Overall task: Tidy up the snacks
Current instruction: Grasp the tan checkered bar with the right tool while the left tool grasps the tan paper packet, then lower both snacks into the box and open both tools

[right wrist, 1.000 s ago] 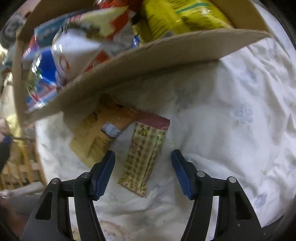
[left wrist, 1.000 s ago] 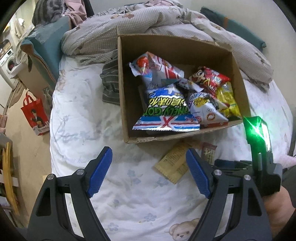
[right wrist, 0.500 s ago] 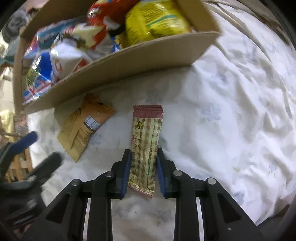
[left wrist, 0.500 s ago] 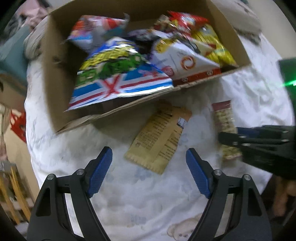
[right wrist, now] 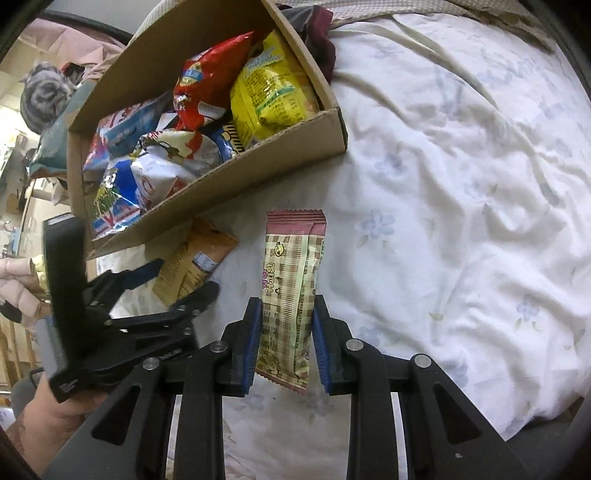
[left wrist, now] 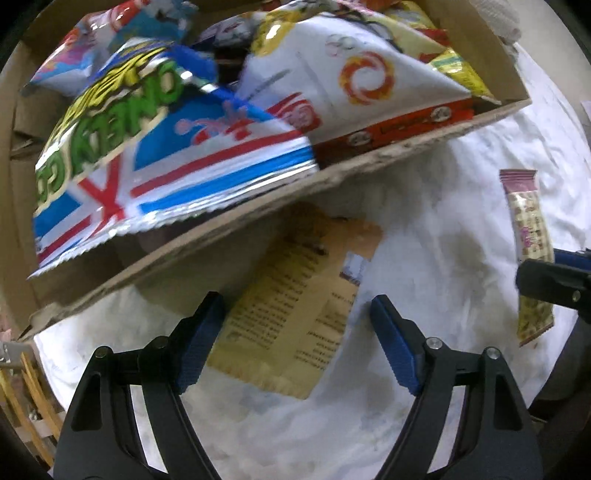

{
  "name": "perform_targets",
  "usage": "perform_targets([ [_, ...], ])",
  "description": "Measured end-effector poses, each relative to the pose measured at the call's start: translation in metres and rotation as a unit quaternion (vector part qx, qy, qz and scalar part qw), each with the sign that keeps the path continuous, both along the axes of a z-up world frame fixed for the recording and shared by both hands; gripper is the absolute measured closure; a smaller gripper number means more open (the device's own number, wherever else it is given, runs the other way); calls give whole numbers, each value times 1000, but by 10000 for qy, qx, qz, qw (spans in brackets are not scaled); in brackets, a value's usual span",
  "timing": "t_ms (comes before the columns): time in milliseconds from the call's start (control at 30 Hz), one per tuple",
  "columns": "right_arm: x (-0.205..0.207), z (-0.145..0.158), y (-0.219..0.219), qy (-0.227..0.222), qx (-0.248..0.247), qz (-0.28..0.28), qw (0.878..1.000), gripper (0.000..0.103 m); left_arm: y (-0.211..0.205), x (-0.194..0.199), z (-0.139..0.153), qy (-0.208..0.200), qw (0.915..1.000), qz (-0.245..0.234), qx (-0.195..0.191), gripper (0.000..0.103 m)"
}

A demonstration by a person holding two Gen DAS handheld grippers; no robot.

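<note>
A cardboard box (left wrist: 369,155) full of snack bags sits on the white bedsheet; it also shows in the right wrist view (right wrist: 258,162). My right gripper (right wrist: 288,328) is shut on a checkered snack bar with a maroon end (right wrist: 291,288) and holds it above the sheet; the bar also shows in the left wrist view (left wrist: 528,236). My left gripper (left wrist: 295,332) is open, its fingers either side of a flat tan snack packet (left wrist: 295,310) that lies by the box's front wall, also in the right wrist view (right wrist: 192,266).
The white floral bedsheet (right wrist: 461,184) spreads to the right of the box. A rumpled quilt (right wrist: 443,11) lies at the far edge. A dark cloth (right wrist: 317,33) sits behind the box. The room floor and furniture (right wrist: 22,155) lie to the left.
My right gripper closed on the snack bar and lifted it off the sheet. My left gripper moved down and forward over the tan packet, staying open.
</note>
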State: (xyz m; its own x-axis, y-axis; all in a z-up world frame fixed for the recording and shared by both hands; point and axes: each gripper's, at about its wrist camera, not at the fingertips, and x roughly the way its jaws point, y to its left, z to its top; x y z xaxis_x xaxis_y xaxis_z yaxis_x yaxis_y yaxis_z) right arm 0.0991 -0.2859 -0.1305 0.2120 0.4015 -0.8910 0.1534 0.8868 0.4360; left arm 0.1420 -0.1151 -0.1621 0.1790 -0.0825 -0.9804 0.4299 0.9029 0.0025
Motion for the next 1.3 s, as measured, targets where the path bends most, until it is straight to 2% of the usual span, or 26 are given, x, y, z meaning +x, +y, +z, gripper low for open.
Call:
perform_targets([
  [33,-2,2,-2,-16,-4,7,10000,75,-2,-1,1,-56,10000,-43,17,41],
  [67,-4,3,-3,-35,-15,27,10000,75,-4,-1,2,-91,9999,-77,60,48],
  [167,-4,6,0,-38,-8,51,10000,75,-4,-5,7,-43,10000,-55,-59,56],
  [200,-5,7,0,-48,-2,59,10000,75,-3,-7,8,-30,10000,-65,-66,66],
  [367,-1,3,8,-62,-8,131,9999,75,10,-23,20,-23,9998,186,5,67],
  [533,-4,14,9,-175,57,218,9996,75,22,-29,35,-43,9992,399,-29,67],
  [800,-13,38,15,-408,360,360,9979,75,48,-56,51,-87,9938,1108,-4,67],
  [833,-13,41,17,-440,413,389,9974,75,42,-51,51,-120,9930,1176,-14,67],
  [967,-12,46,27,-505,585,480,9959,75,50,-58,65,-270,9855,1675,46,67],
  [1100,-11,52,37,-611,775,574,9935,75,76,-68,106,-567,9769,2058,-138,67],
  [1300,-3,78,27,-1149,1096,462,9862,75,114,-55,147,-1088,9615,2490,-414,67],
])
